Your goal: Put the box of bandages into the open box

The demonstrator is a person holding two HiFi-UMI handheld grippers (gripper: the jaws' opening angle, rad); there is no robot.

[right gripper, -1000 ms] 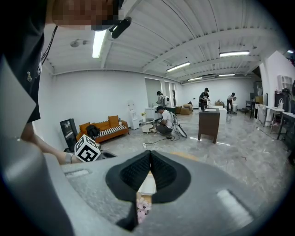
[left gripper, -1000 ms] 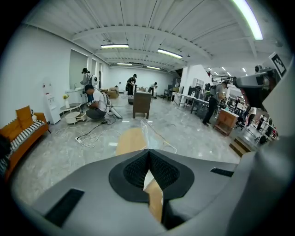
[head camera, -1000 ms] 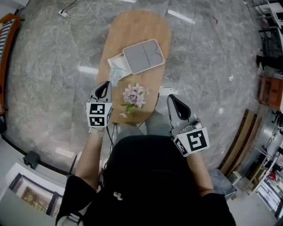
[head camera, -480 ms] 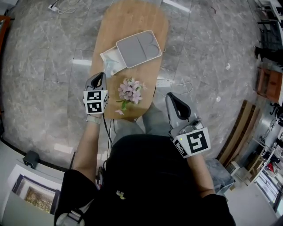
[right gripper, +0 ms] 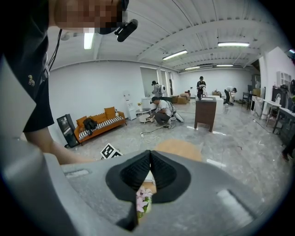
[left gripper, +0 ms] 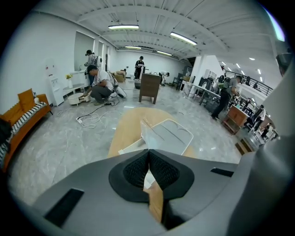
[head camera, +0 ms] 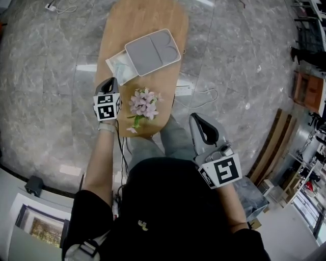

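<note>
Head view: beyond the flowers point(head camera: 143, 103), a pale carton point(head camera: 118, 65), perhaps the bandages, looks light and crushable; pinch its sides. The left gripper point(head camera: 111, 81) and right gripper point(head camera: 196, 119) sit clenched, empty.

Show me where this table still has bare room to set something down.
The far end of the table, beyond the open box, is bare wood. A smaller free patch lies between the flowers and the right edge. The left edge is crowded: box, flowers and left claw sit close.

Black short-sleeved shirt point(head camera: 168, 204) (small gold emblem point(head camera: 143, 224) on it), grey trousers point(head camera: 170, 140)
</note>
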